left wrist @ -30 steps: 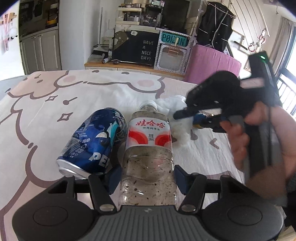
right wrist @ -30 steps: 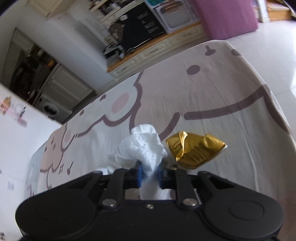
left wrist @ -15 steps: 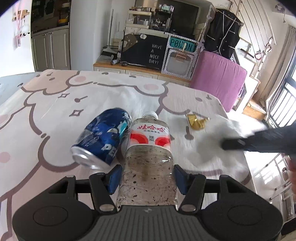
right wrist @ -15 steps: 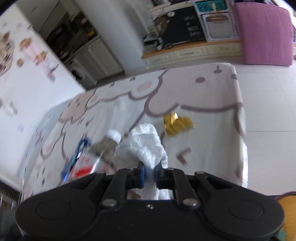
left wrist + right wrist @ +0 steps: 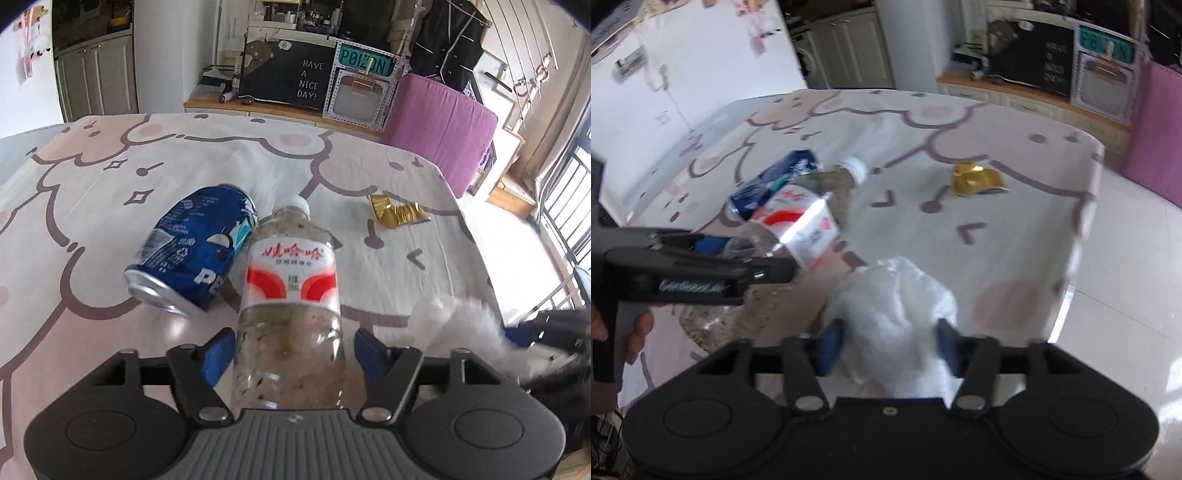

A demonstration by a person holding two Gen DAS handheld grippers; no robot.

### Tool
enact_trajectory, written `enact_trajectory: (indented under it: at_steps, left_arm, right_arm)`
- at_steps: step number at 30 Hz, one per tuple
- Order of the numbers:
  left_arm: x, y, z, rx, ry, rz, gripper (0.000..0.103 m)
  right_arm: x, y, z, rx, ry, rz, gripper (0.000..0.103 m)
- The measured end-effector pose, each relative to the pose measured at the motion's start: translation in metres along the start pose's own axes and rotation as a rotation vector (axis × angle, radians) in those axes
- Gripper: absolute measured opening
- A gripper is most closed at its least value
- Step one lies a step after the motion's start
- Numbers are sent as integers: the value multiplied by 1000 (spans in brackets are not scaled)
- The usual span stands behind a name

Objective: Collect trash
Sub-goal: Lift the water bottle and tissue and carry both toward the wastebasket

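Observation:
A clear plastic bottle (image 5: pixel 291 280) with a red and white label lies on the table, its base between the pads of my left gripper (image 5: pixel 293 350). The jaws are opening, with a gap on each side of the bottle. A blue soda can (image 5: pixel 195 254) lies against the bottle's left side. My right gripper (image 5: pixel 888 347) hovers at the table's near right edge. Its jaws are opening too, and a crumpled white tissue (image 5: pixel 894 306) sits loose between the spread pads. A gold wrapper (image 5: pixel 399 214) lies farther back on the right.
The table wears a cloth (image 5: pixel 110 177) printed with cartoon outlines. Its right edge (image 5: pixel 1082 229) drops to a tiled floor. A purple seat (image 5: pixel 443 122) and a low cabinet stand behind. A hand (image 5: pixel 628 332) holds the left gripper's handle.
The right gripper carried the tissue from beside the gold wrapper to the near right edge, then spread its jaws off it. The left jaws widened away from the bottle.

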State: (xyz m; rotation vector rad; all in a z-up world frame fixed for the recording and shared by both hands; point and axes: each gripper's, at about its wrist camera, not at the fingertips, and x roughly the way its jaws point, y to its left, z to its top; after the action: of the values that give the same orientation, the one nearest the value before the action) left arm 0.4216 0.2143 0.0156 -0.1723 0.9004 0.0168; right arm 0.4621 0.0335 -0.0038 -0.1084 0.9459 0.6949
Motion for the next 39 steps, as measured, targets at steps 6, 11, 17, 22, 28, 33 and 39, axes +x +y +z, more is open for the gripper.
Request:
enact_trajectory:
  at_steps: [6,11,17,22,28,33,39]
  left_arm:
    - [7,-5,7,11,12,10,68]
    - [4,-1,2,4,-2,14,60]
    - [-5,-5,-3,-6,-25,9,59]
    - [-16,-19,-7,11,-52,-10,59]
    - [-32,-38,-11,38,-95,-32,59]
    - [-47,-60,-15,76,-132,-50,59]
    - [-66,-96,-26,127,-184,-87,59]
  right_arm:
    - [20,21,-3,-25,-38,-57,69]
    - [26,23,-11,-31,-70,-132,56]
    - [16,8,-9,33,-89,-116,19]
    - [-7,1,-9,68,-138,-109,18]
    - [-36,-4,-16,104,-201,-125,18]
    - [-62,-9,-29,128,-251,-147,18]
    - [-98,-21,-55,163,-314,-188,18]
